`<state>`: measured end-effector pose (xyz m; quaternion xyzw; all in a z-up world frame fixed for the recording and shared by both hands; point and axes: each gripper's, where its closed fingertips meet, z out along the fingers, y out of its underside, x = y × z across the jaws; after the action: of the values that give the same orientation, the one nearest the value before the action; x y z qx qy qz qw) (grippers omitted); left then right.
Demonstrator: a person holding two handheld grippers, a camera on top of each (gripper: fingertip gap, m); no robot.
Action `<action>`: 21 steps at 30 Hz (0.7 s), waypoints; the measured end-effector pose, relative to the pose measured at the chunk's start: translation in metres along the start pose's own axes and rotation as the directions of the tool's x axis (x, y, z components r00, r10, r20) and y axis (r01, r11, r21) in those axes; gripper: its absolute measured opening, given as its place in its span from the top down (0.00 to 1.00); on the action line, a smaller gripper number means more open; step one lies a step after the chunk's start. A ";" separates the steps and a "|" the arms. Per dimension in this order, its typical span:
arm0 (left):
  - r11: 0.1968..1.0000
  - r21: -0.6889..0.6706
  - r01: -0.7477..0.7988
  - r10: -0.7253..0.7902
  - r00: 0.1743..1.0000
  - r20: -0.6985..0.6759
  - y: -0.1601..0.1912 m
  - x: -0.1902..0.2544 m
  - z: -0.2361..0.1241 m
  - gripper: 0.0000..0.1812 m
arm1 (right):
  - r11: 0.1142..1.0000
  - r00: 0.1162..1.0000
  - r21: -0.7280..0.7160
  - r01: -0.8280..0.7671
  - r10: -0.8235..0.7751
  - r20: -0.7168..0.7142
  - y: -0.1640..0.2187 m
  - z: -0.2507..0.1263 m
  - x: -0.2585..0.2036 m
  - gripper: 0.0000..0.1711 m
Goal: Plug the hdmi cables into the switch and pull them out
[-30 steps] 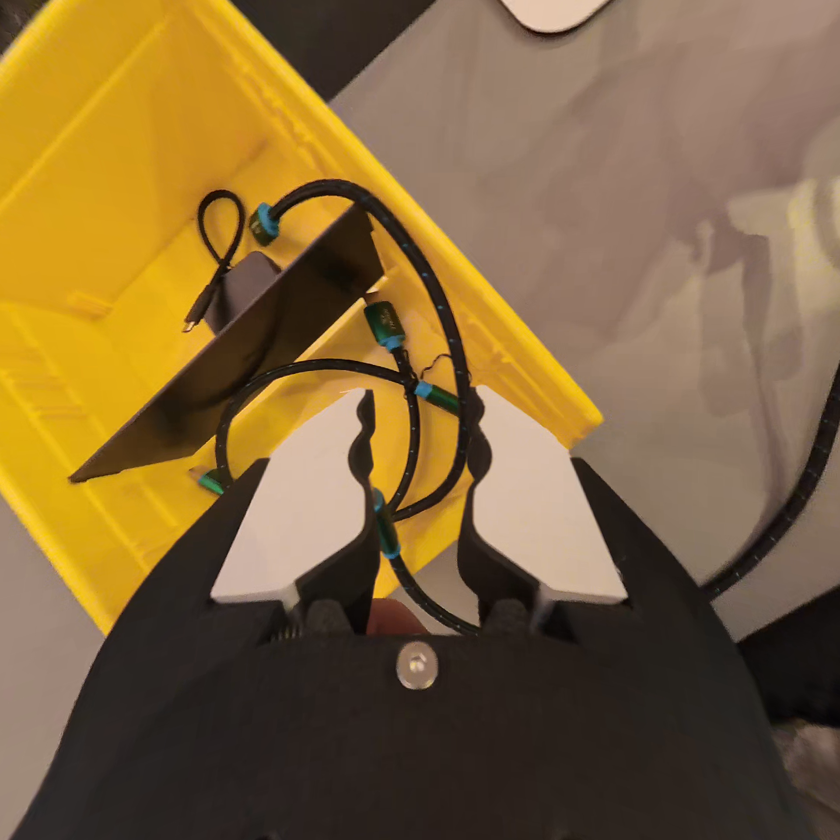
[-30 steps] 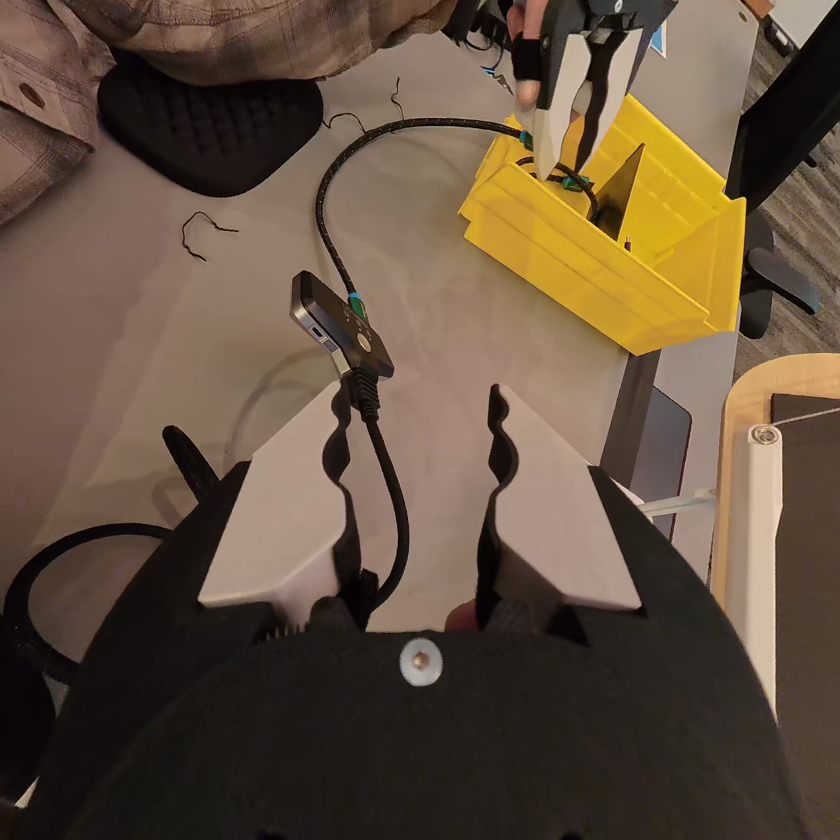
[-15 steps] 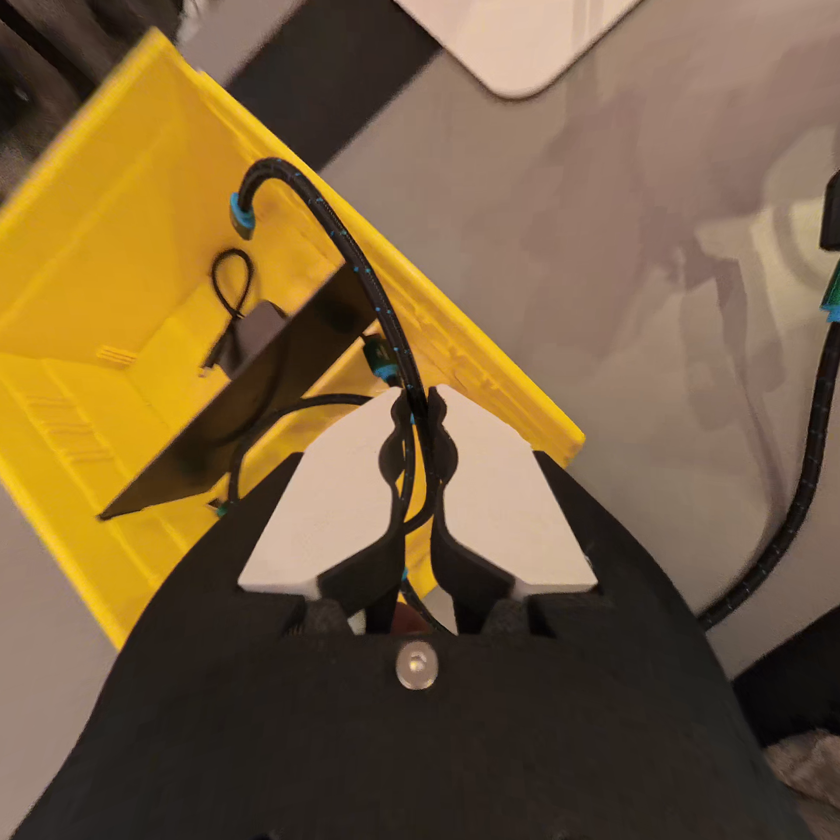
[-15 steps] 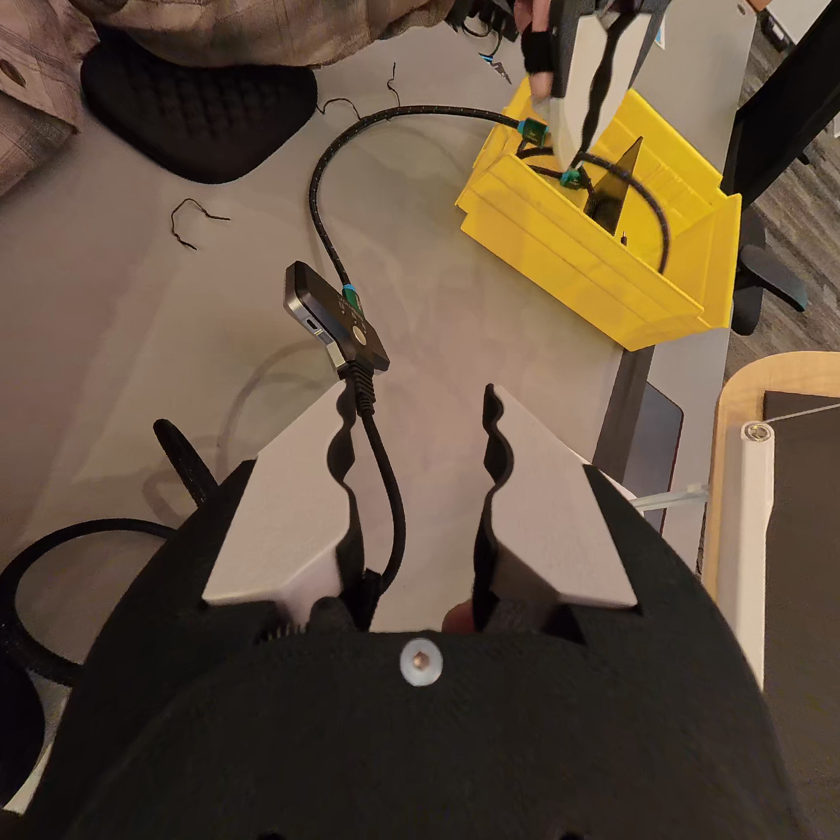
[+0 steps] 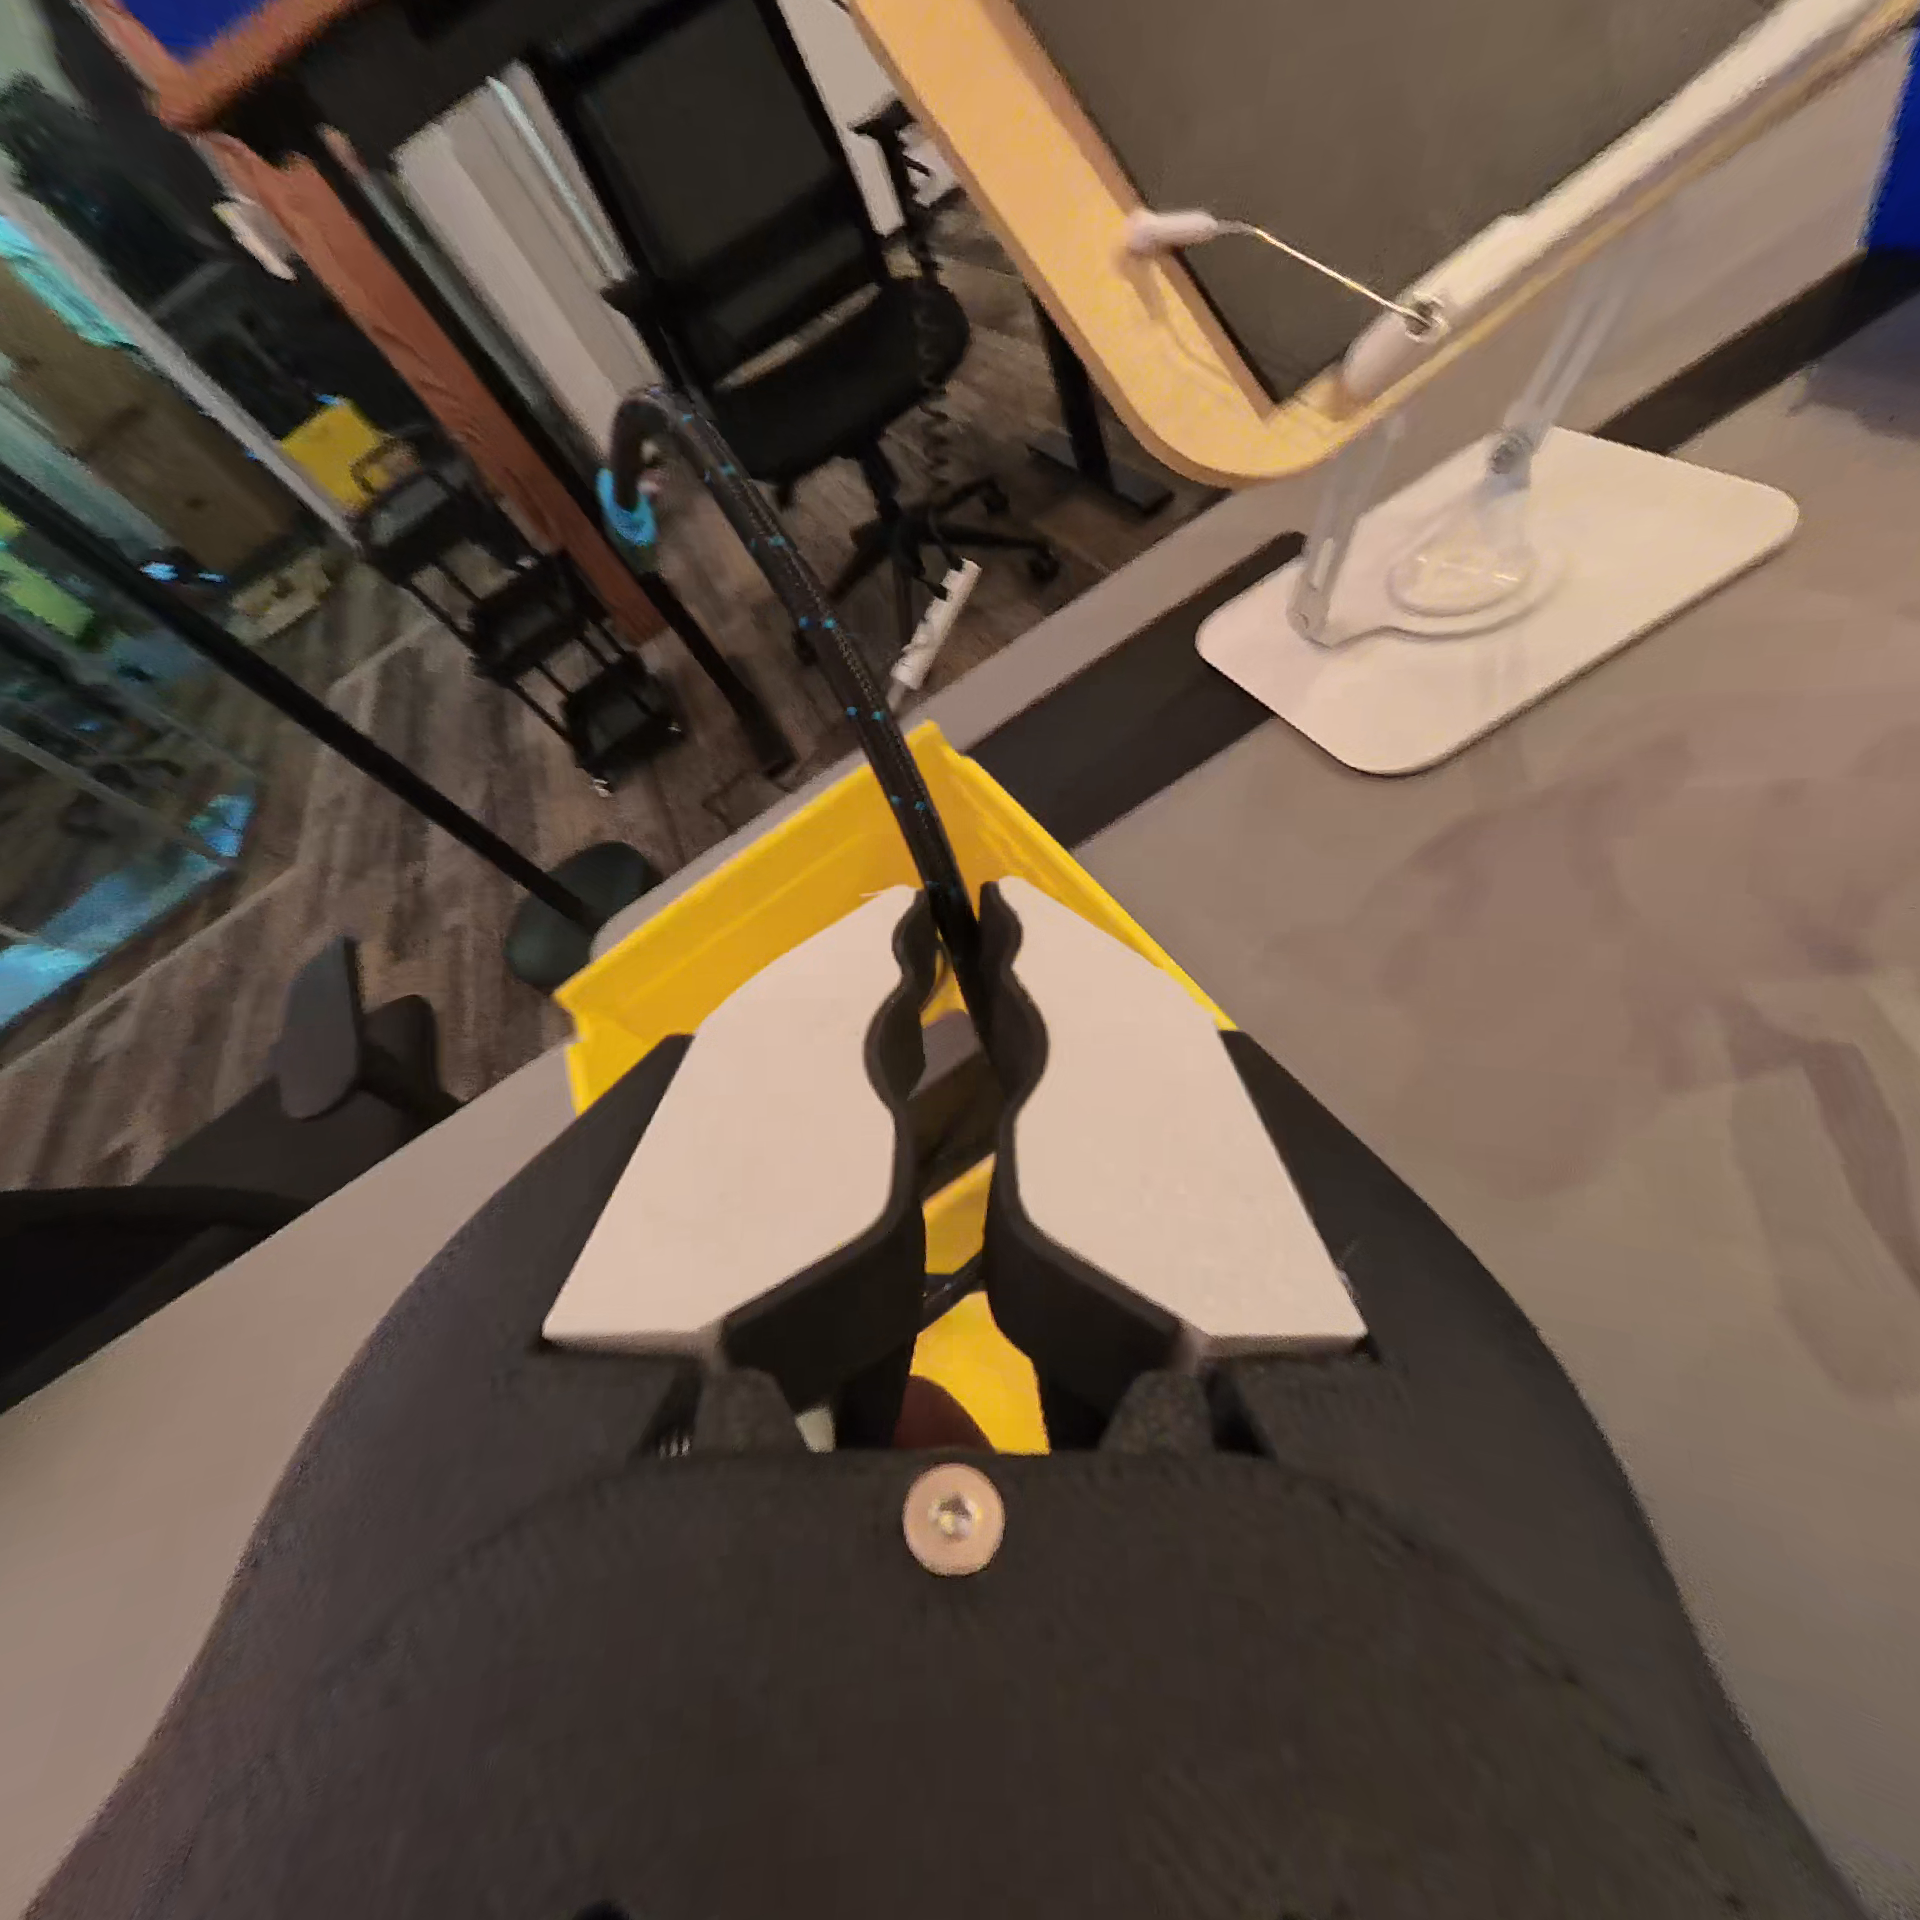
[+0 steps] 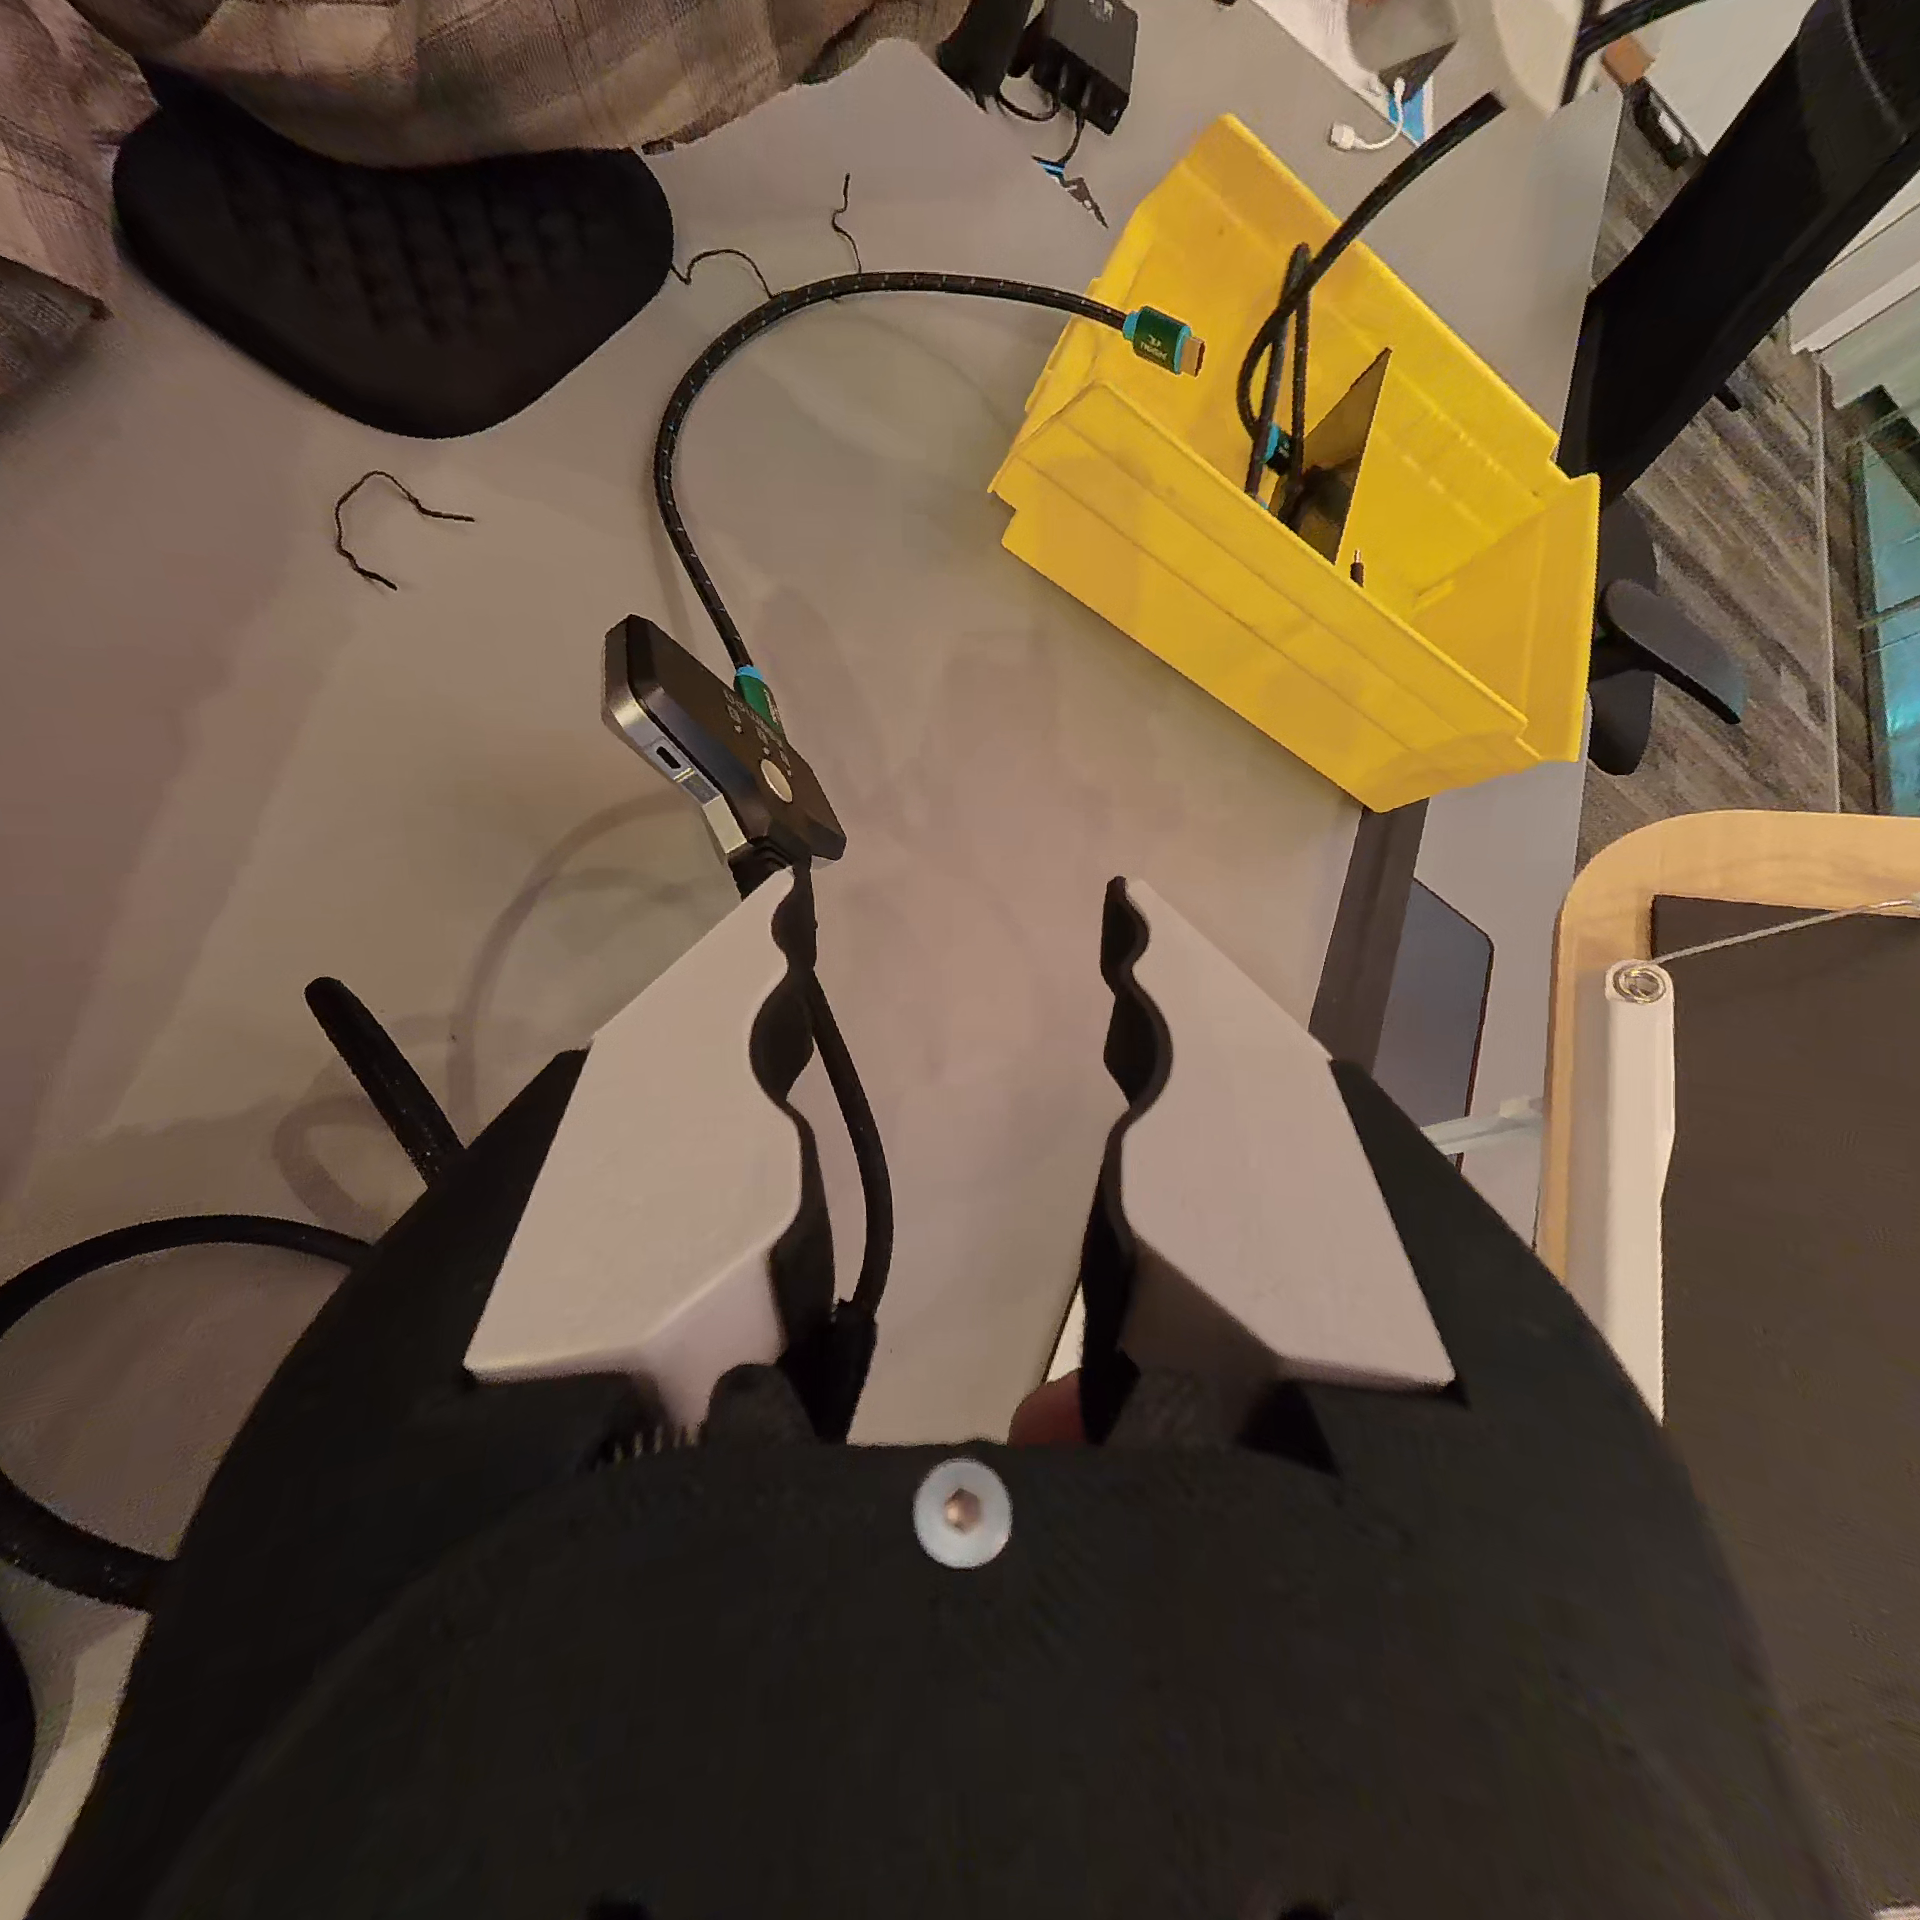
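My left gripper [image 5: 951, 914] is shut on a black braided HDMI cable [image 5: 831, 634], held above the yellow bin [image 5: 748, 935]. The cable arcs up to a blue-collared end [image 5: 629, 514]. In the right wrist view the left gripper [image 6: 1527, 52] is at the top edge, and its cable [image 6: 1382, 197] hangs down into the yellow bin [image 6: 1299, 623]. The grey switch [image 6: 717, 738] lies on the table with another braided cable [image 6: 675, 436] plugged in. That cable's free green plug [image 6: 1164, 341] rests at the bin's edge. My right gripper [image 6: 945, 904] is open just behind the switch. The switch's thin black lead [image 6: 857, 1101] runs between its fingers.
A black padded rest [image 6: 384, 249] and loose black threads [image 6: 384, 520] lie at the far left. A thick black cable [image 6: 104, 1247] curves at the near left. A stand with a white base [image 5: 1507, 613] is beyond the bin. The table edge [image 6: 1361, 935] is right of the gripper.
My left gripper closed on the braided cable in the bin and lifted it, tilting up toward the room. The right gripper stayed open and barely moved.
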<state>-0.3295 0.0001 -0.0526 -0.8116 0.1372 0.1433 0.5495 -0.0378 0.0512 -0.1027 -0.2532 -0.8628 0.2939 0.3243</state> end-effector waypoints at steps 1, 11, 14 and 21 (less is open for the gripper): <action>1.000 0.030 0.001 -0.003 0.999 0.044 -0.006 -0.007 -0.002 0.96 | 1.000 1.000 0.002 0.002 -0.002 0.000 0.000 0.000 0.000 0.69; 0.926 0.377 0.019 -0.161 0.923 0.349 -0.078 -0.048 -0.048 0.96 | 1.000 1.000 0.011 0.006 -0.006 0.005 -0.003 0.004 -0.001 0.69; 0.918 0.397 0.017 -0.151 0.939 0.309 -0.086 -0.040 -0.054 0.96 | 1.000 1.000 0.017 0.010 -0.009 -0.018 -0.006 0.004 0.003 0.69; 0.878 0.467 -0.108 0.092 0.994 0.058 -0.133 0.043 -0.049 0.97 | 0.995 0.968 0.095 -0.009 0.033 -0.251 -0.022 -0.005 0.046 0.67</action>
<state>-0.2355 -0.0005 0.0617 -0.6438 0.2000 0.1478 0.7236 -0.0696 0.0663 -0.0658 -0.2823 -0.7971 0.3029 0.4395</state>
